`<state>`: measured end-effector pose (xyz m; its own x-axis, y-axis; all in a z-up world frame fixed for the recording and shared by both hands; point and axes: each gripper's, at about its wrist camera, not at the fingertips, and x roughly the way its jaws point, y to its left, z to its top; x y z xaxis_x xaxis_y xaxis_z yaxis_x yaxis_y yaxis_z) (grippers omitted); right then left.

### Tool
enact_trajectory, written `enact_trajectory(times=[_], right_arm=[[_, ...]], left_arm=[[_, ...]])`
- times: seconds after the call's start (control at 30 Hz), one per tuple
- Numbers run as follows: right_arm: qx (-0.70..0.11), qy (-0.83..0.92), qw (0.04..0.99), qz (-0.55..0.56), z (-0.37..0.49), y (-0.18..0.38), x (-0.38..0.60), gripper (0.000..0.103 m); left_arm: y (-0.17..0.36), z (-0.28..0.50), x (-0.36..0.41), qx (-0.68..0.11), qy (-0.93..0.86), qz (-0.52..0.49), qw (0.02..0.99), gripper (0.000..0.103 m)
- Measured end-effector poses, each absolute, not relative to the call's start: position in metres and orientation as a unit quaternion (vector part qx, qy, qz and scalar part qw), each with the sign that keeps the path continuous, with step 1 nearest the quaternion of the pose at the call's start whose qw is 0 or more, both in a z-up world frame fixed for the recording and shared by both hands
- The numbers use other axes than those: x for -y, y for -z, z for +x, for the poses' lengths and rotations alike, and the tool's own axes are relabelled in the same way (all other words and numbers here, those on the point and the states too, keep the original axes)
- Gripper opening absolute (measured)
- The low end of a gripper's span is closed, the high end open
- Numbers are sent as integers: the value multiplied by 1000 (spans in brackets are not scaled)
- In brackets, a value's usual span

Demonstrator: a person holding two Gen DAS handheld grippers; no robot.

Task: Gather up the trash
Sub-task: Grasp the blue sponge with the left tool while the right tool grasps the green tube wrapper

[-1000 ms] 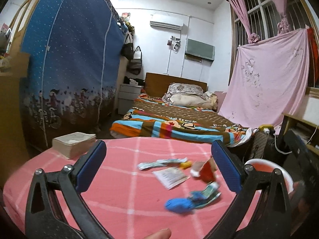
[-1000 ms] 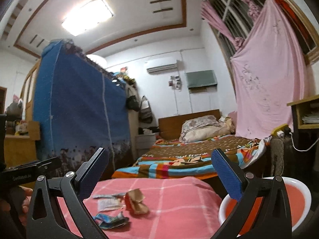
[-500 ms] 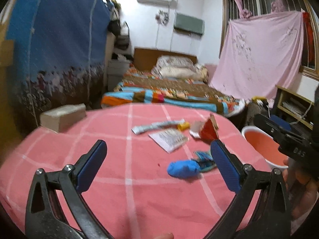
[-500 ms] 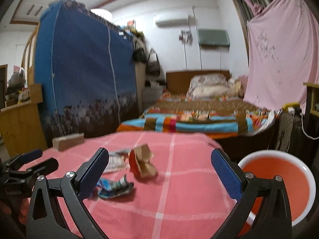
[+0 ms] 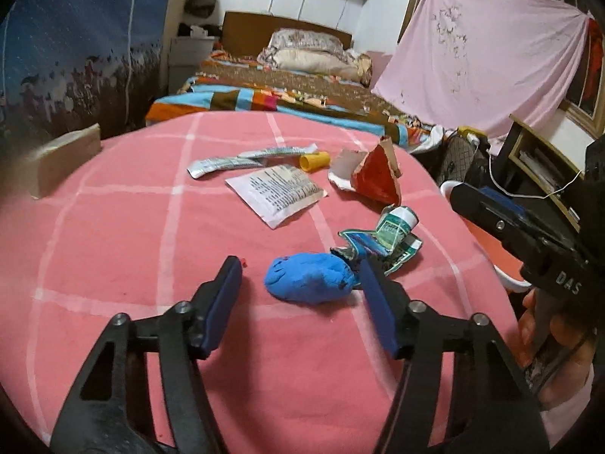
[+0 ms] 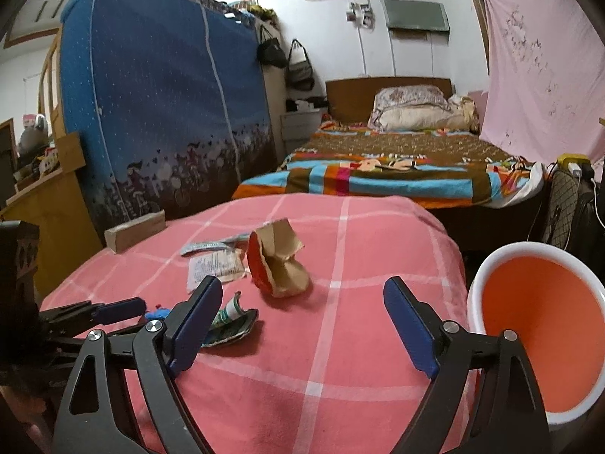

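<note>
Lying on the pink-checked table (image 5: pixel 113 234), the blue lump (image 5: pixel 310 278) sits between the closing, not-yet-touching pads of the left claw (image 5: pixel 300 276), crumpled tube (image 5: pixel 382 240) just beyond (right claw (image 6: pixel 302 295) spread, empty), orange bin (image 6: pixel 537 340) beside the table.

Counted ahead of the claws, on the pink cloth: 1 blue lump (image 5: pixel 310 278), 1 squashed tube (image 5: pixel 382 240), 1 torn red carton (image 5: pixel 374 179), 1 printed sachet (image 5: pixel 276 193), 1 silver wrapper (image 5: pixel 249 159), 1 yellow cap (image 5: pixel 314 161), 1 tan block (image 5: pixel 64 160). To the right, 1 bin (image 6: pixel 540 325) is seen.
</note>
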<state>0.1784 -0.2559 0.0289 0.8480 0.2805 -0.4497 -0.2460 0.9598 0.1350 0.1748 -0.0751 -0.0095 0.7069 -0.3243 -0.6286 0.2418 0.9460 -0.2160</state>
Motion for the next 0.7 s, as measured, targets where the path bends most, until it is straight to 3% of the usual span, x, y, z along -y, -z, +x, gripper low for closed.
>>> enact_trajectory(times=[0.07,0.3,0.7], right_arm=[[-246,-137,959,38,180,-29,256,87],[-265,-144,953,36,187,-26,253,87],[-309,-194,930,-36,193,-17,209,87]], left_arm=[[13,179,80,-368,159,-54,915,32],[11,171,78,-364,163,-41,916,30],[8,166,10,-352,64,-77,931,30]])
